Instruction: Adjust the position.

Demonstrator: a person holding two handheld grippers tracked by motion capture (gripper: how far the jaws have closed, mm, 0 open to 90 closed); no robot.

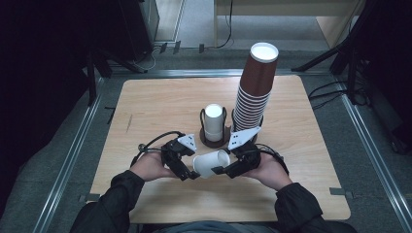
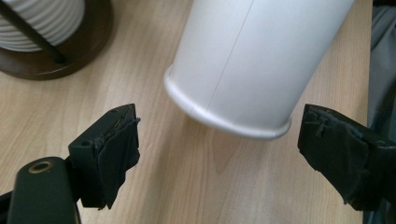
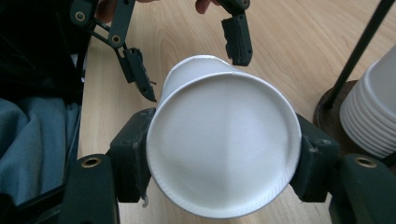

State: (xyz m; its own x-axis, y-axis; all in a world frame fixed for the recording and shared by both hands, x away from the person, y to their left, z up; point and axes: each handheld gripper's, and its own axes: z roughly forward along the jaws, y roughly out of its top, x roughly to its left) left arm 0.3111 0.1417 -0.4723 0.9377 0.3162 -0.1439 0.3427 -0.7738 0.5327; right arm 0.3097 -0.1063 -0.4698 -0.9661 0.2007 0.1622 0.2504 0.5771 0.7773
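A white paper cup [image 1: 210, 165] lies on its side just above the wooden table [image 1: 155, 107], near the front middle. My right gripper [image 1: 222, 170] is shut on it near the mouth, one jaw on each side. In the right gripper view the cup's open mouth [image 3: 224, 140] faces the camera between the jaws of my right gripper [image 3: 224, 161]. My left gripper [image 1: 192, 172] stands open at the cup's narrow base end. Its fingers [image 2: 112, 149] flank the base of the cup [image 2: 252, 60] without touching it. The left gripper [image 3: 189, 60] is also seen beyond the cup.
A dark round holder [image 1: 214, 141] with a stack of white cups [image 1: 214, 121] stands at the table's middle. Just right of it rises a tall leaning stack of brown cups [image 1: 255, 92]. The person's hands and dark sleeves come in at the front edge.
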